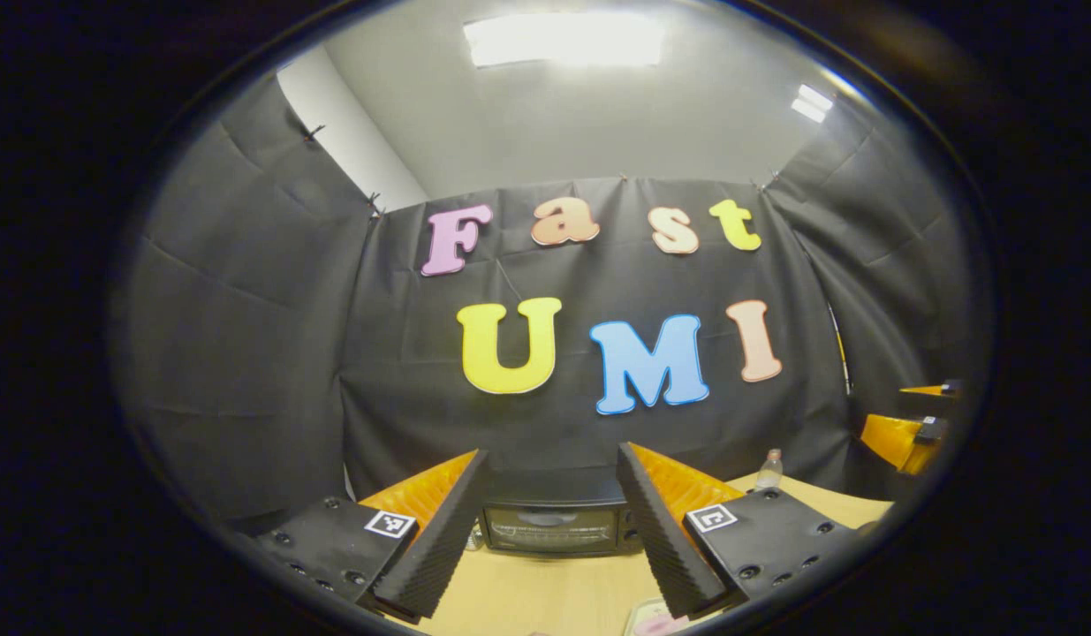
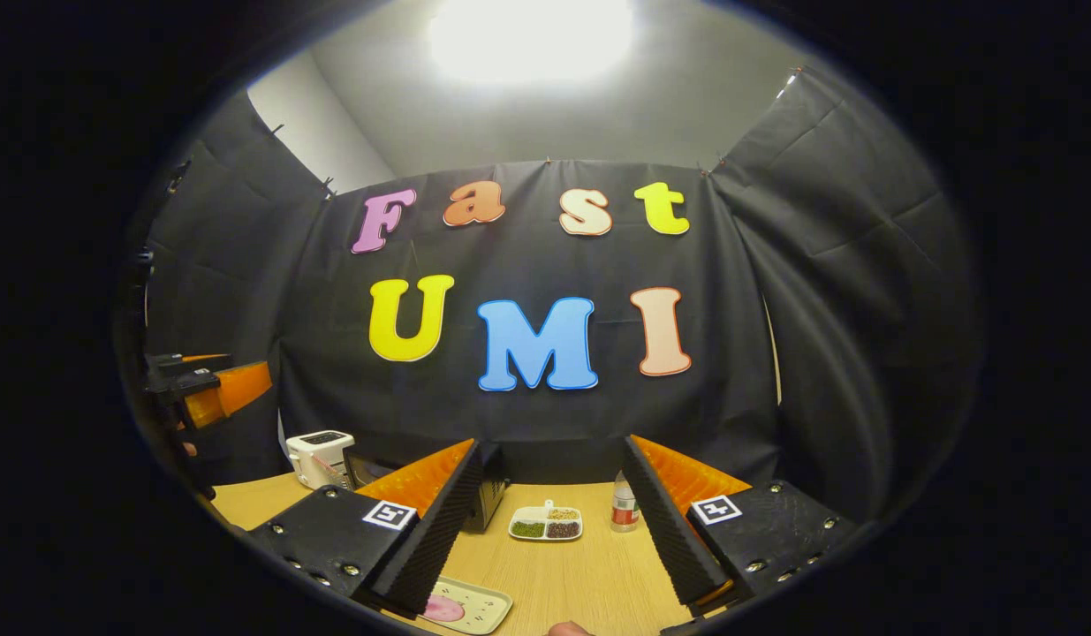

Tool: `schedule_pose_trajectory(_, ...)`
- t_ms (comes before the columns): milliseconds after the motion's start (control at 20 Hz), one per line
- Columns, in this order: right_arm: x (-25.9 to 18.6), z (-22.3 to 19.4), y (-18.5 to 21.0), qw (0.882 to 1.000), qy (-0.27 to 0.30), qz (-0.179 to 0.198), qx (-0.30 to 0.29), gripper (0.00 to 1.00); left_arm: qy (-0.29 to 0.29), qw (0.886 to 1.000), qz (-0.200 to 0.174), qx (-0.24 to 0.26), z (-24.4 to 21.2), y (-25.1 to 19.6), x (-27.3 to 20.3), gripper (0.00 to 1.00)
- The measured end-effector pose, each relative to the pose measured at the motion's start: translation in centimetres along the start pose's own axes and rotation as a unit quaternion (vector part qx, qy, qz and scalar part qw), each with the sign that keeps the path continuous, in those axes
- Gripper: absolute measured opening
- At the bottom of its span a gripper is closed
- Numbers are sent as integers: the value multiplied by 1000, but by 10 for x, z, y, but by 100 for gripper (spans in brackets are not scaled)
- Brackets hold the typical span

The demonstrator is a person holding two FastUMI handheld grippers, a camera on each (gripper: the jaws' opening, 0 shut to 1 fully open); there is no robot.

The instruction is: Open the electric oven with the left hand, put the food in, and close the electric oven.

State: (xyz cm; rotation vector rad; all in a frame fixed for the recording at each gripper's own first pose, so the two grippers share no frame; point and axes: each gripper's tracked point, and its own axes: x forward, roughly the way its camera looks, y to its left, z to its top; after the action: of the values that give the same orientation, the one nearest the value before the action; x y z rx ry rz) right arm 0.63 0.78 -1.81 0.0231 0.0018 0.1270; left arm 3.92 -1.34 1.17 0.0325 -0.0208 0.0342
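The black electric oven (image 1: 552,528) stands at the back of the wooden table (image 1: 545,592), its glass door shut. It sits straight ahead of my left gripper (image 1: 552,452), which hangs open above the table with nothing between its fingers. In the right gripper view the oven's end (image 2: 492,495) peeks out behind a finger (image 2: 426,530). A pink round food (image 2: 443,608) lies on a pale patterned tray (image 2: 479,609) at the table's near edge, just below my right gripper (image 2: 549,446), which is open and holds nothing. The tray's corner (image 1: 655,618) also shows low in the left gripper view.
A white toaster (image 2: 320,458) stands left of the oven. A divided dish of grains (image 2: 546,523) and a small bottle (image 2: 625,505) sit mid-table, the bottle (image 1: 770,468) right of the oven. The other gripper shows far right (image 1: 907,437) and far left (image 2: 209,389).
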Motion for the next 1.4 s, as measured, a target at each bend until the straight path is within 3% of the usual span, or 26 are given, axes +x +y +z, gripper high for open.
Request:
schedule_pose_trajectory(50, 4, -1, 2, 1000, 0, 0, 2, 98, -1, 1000, -2, -1, -2, 1, 11, 100)
schedule_pose_trajectory(150, 15, 1, 4, 1000, -4, -10, 7, 98, 0, 1000, -6, -3, -12, 6, 35, 100)
schedule_pose_trajectory(200, 21, 0, 5, 1000, -3, -17, 10, 98, 5, 1000, -10, -7, -20, 7, 48, 92)
schedule_pose_trajectory(300, 32, 1, 12, 1000, -7, -24, 11, 98, 9, 1000, -20, -12, -32, 11, 75, 100)
schedule_pose_trajectory(950, 82, -20, 28, 994, 12, -107, -17, 98, 79, 992, -90, -39, -147, 17, 214, 100)
schedule_pose_trajectory(1050, 85, -26, 30, 992, 21, -118, -23, 98, 90, 990, -100, -38, -168, 15, 227, 92)
schedule_pose_trajectory(1100, 86, -28, 31, 991, 25, -125, -27, 98, 97, 989, -105, -38, -178, 14, 233, 100)
schedule_pose_trajectory(1300, 87, -30, 38, 989, 30, -140, -41, 98, 122, 984, -119, -48, -215, 8, 256, 92)
schedule_pose_trajectory(1350, 88, -32, 40, 988, 33, -142, -44, 98, 128, 983, -119, -48, -225, 9, 261, 100)
schedule_pose_trajectory(1400, 87, -34, 41, 988, 37, -144, -46, 98, 135, 983, -119, -46, -235, 8, 265, 100)
